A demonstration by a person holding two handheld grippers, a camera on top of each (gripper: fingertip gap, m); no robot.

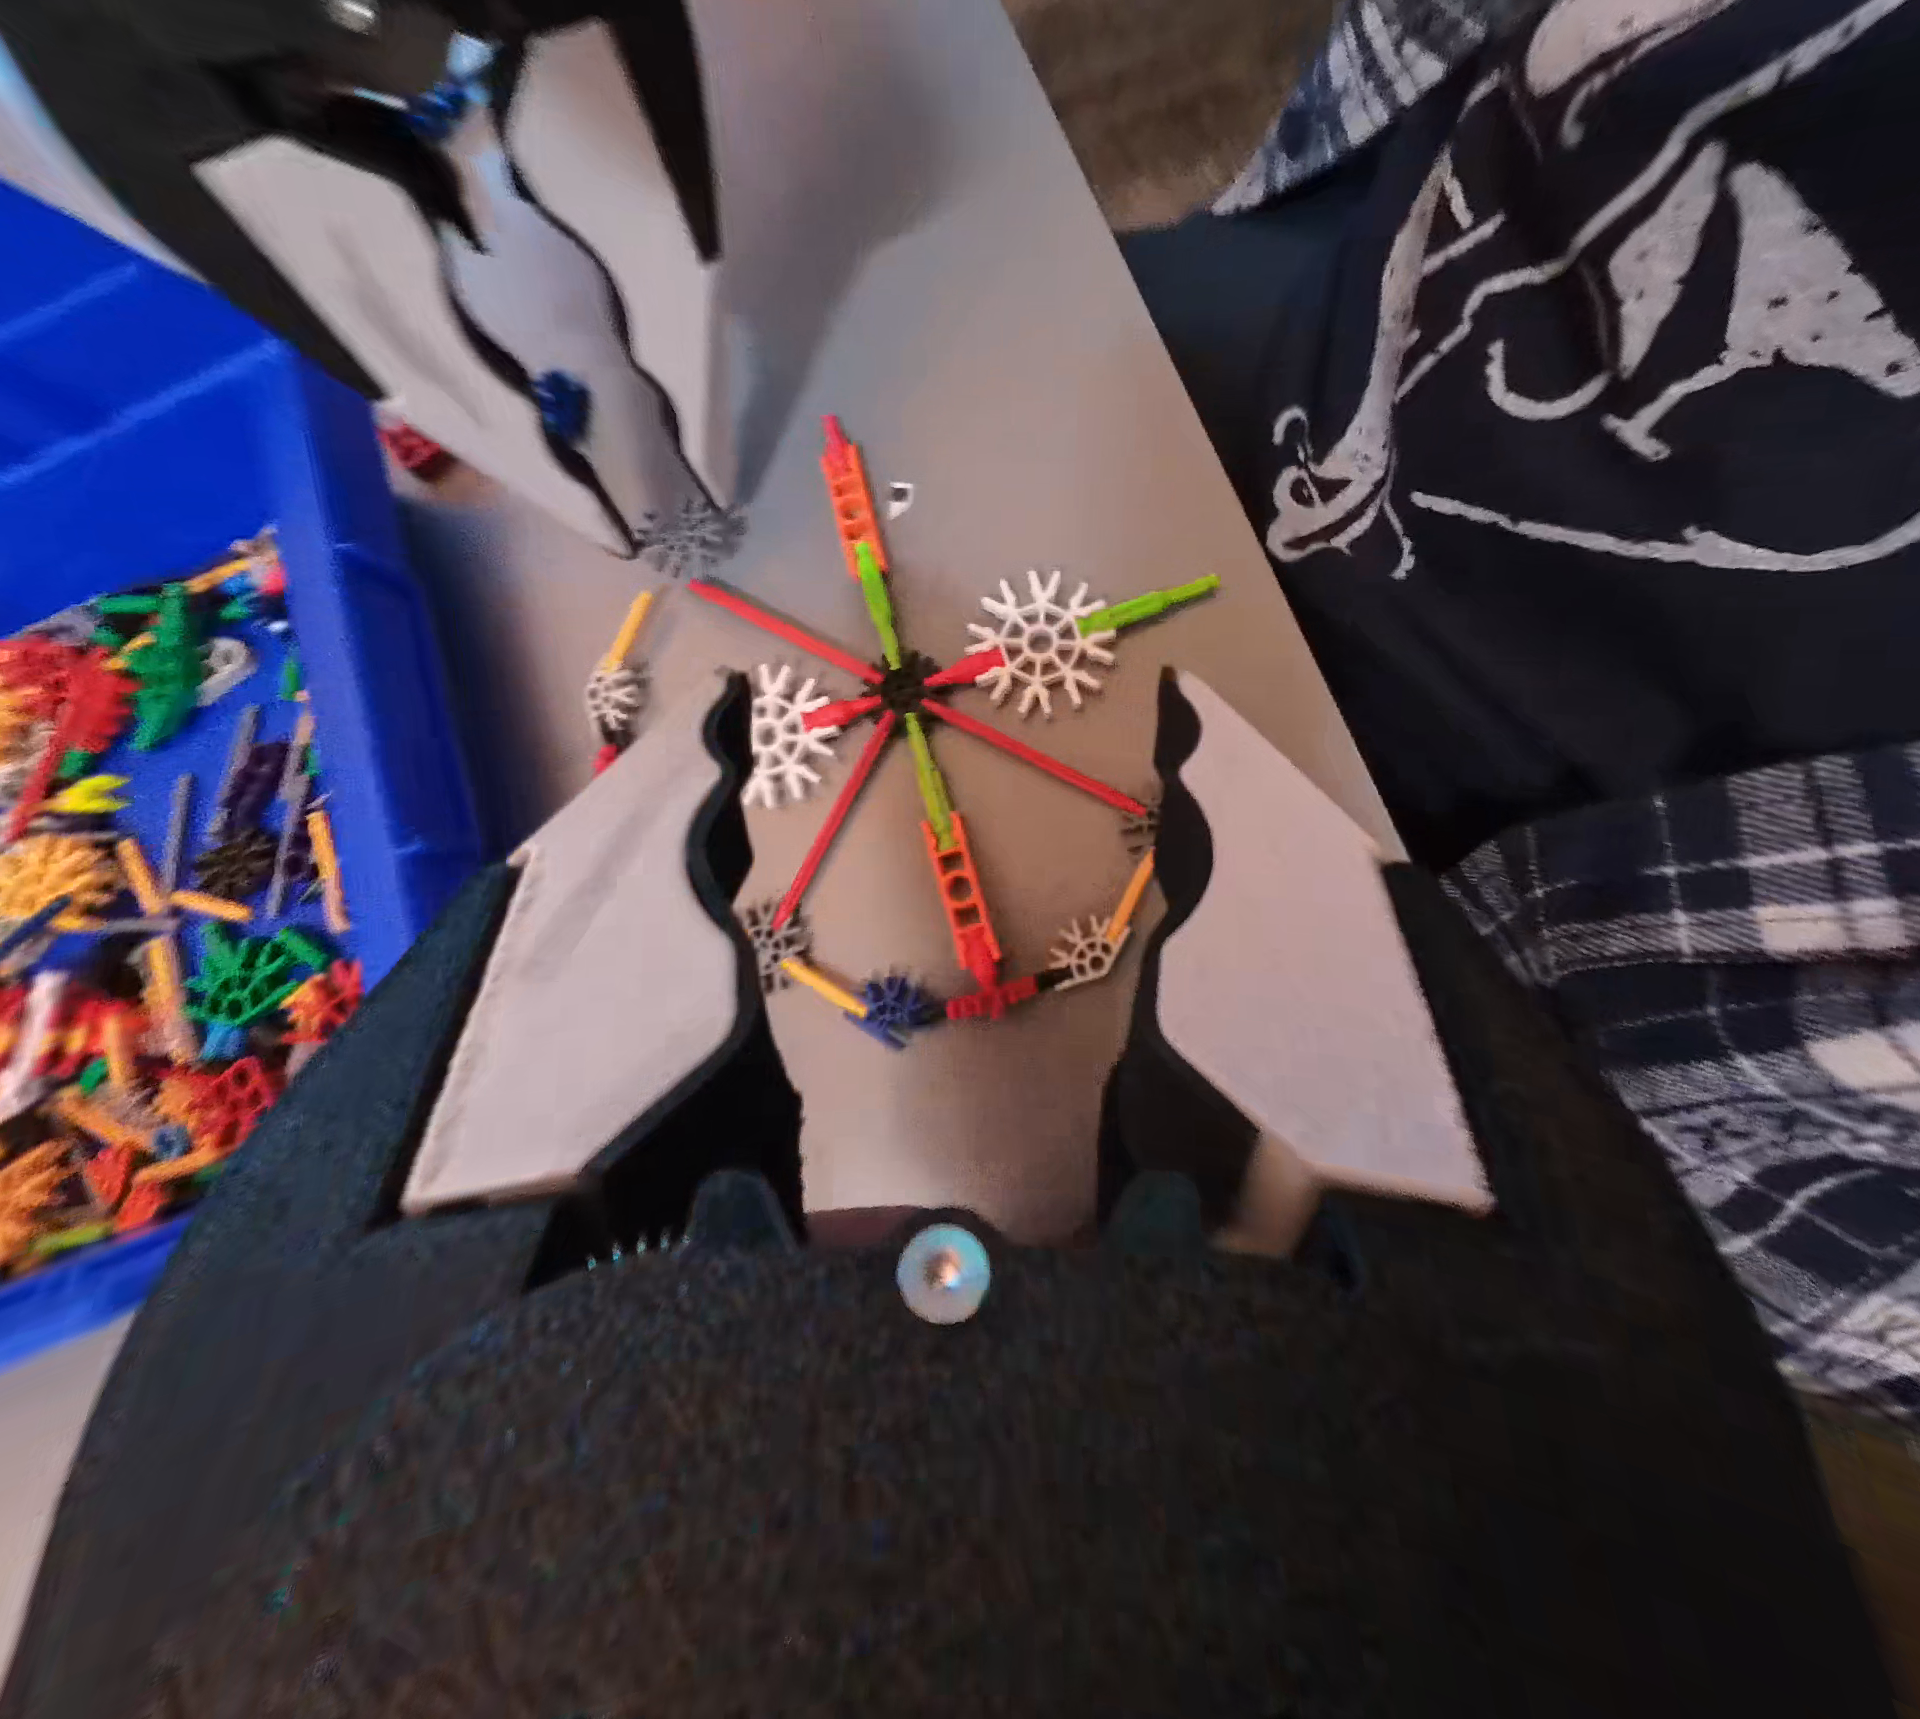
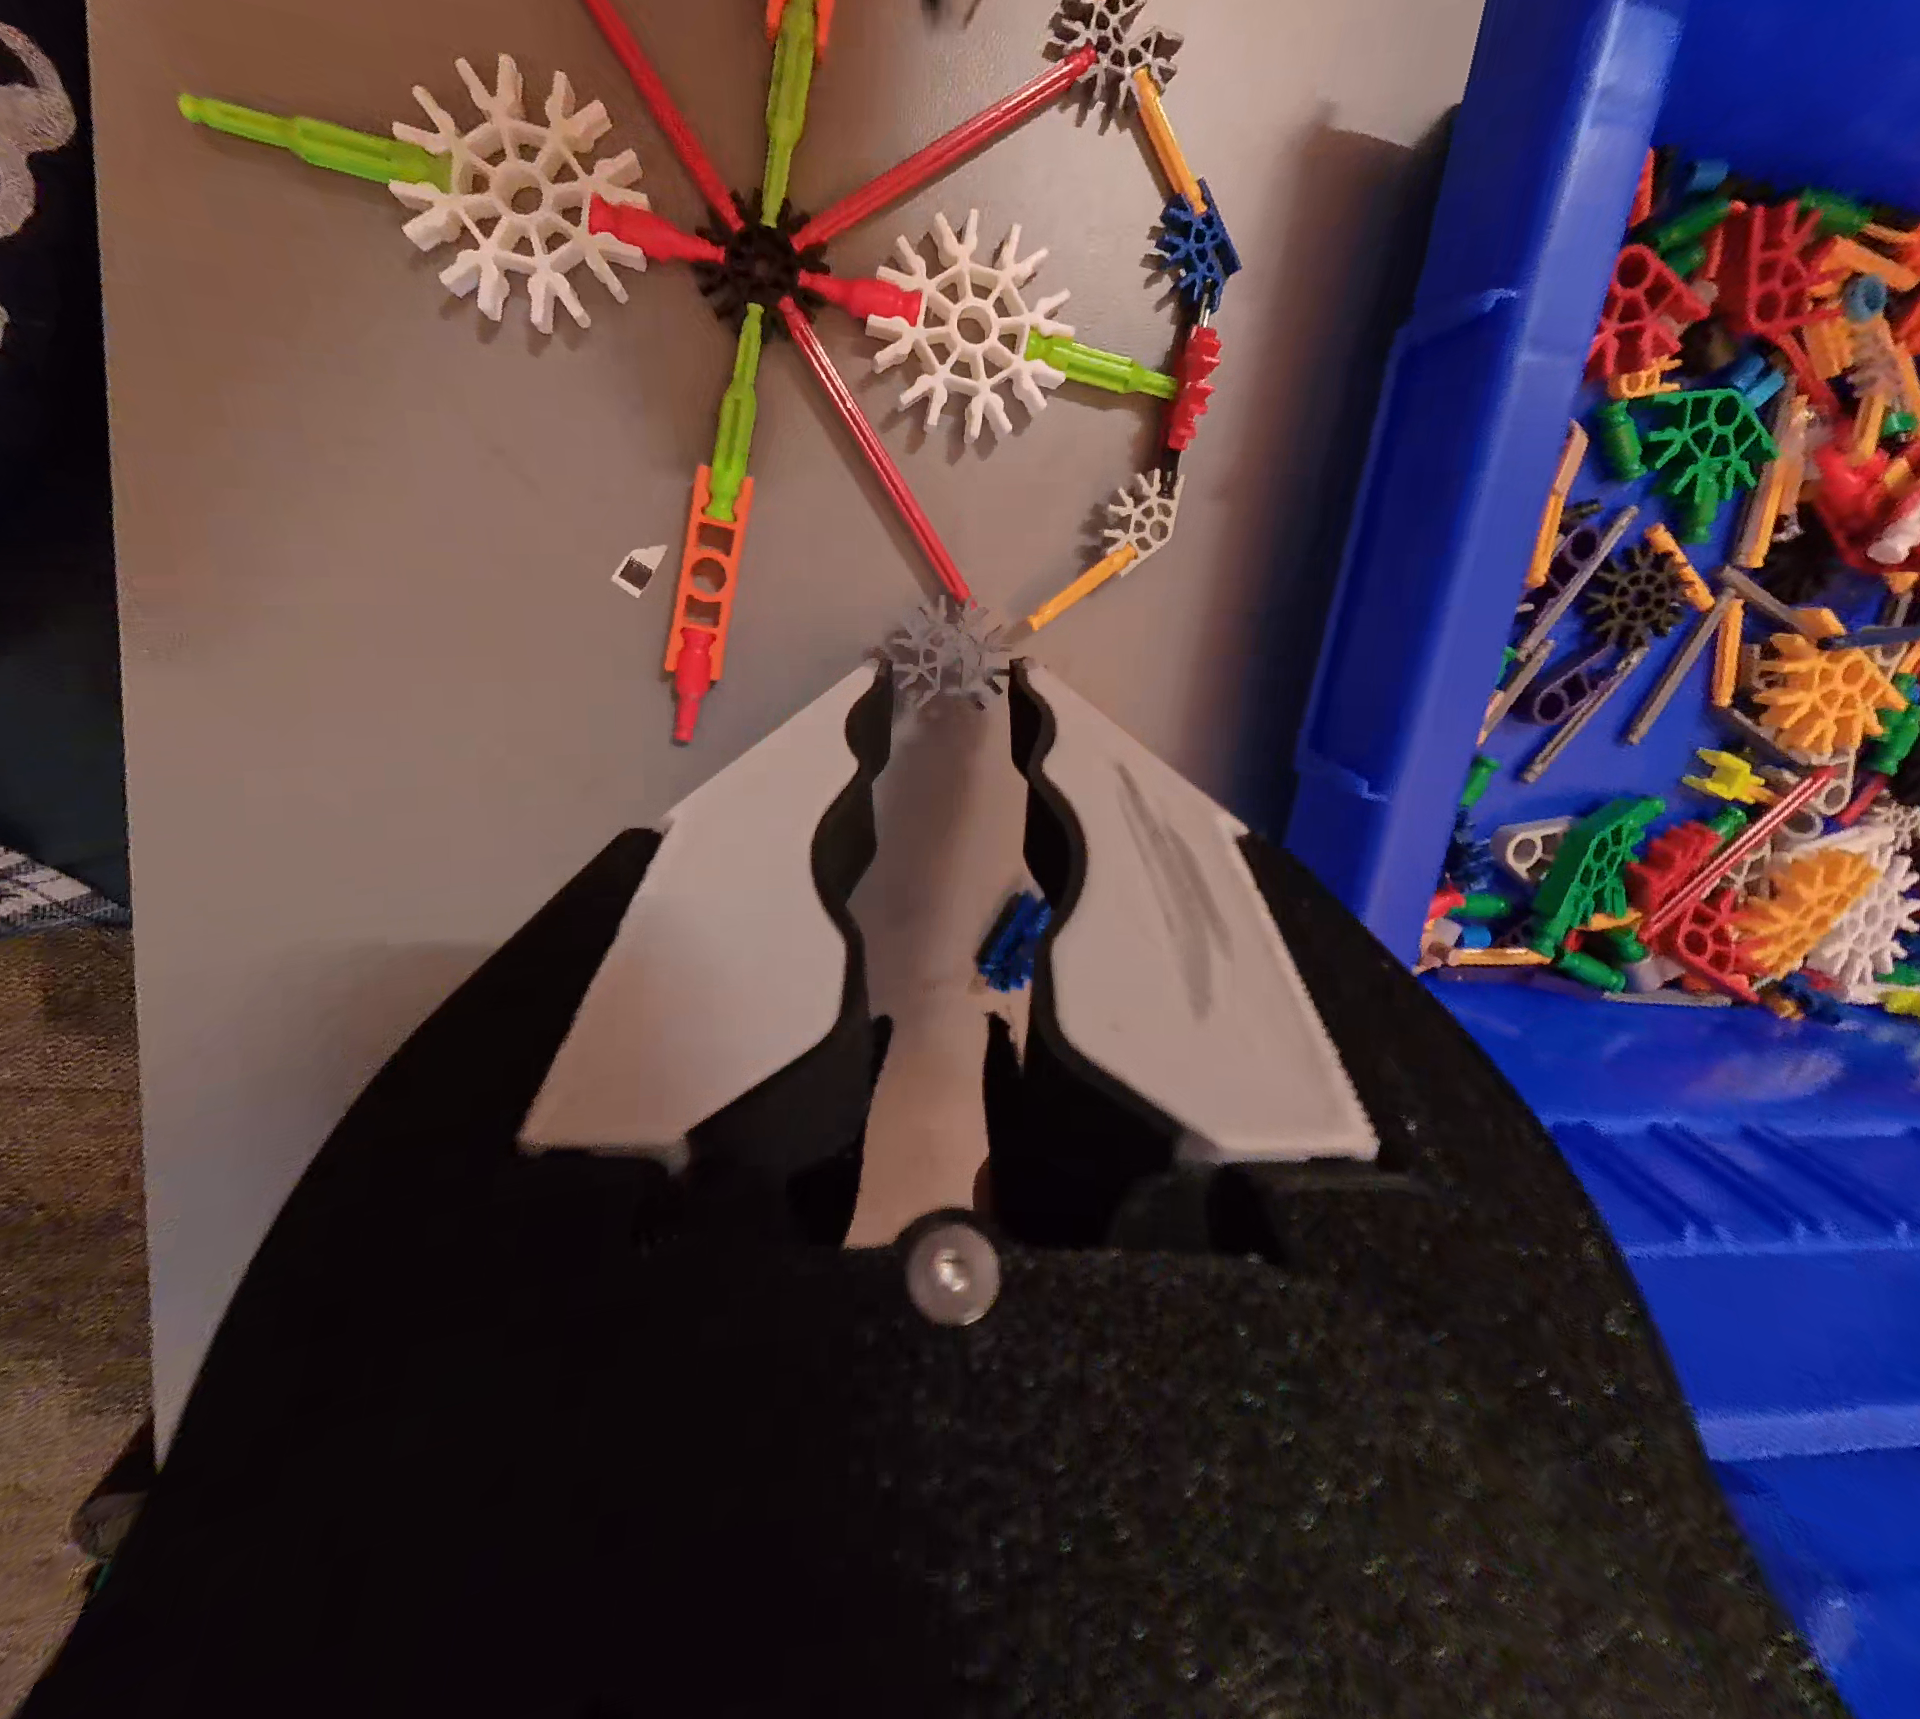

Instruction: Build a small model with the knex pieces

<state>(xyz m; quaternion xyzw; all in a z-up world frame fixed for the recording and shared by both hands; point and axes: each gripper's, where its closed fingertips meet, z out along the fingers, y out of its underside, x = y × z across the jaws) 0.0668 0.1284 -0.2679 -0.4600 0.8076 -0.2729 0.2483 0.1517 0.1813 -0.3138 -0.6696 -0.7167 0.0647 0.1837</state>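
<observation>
Left wrist view first: the left gripper (image 1: 951,703) hangs over the grey table (image 1: 997,298) with its fingers spread wide and nothing between them. Through the gap you see the spoked toy wheel (image 1: 904,734), lying flat in the middle of the frame, with a black hub (image 1: 902,684), red rods, green rods, two white snowflake connectors (image 1: 1039,643) and an orange ladder-shaped piece (image 1: 964,900) toward the bottom. A partial rim of yellow rods, a blue connector (image 1: 894,1009) and a red one curves along the lower edge between the fingers. The right gripper (image 1: 686,526) comes in from the upper left, its tips at a grey connector (image 1: 691,535) at the end of one red rod. A blue bin (image 1: 208,443) full of mixed coloured pieces fills the left edge, and a person's dark printed shirt (image 1: 1610,319) fills the right.

Right wrist view: the right gripper (image 2: 948,677) has its fingers nearly together, pinching the grey connector (image 2: 945,651) just at the tips, centre of frame. The red rod (image 2: 873,454) runs from it up to the black hub (image 2: 761,267). A small blue piece (image 2: 1013,942) lies on the table behind the right-hand finger. The blue bin (image 2: 1455,526) takes the right side. A tip of the left gripper pokes in at the top centre; can't tell its state from here.
</observation>
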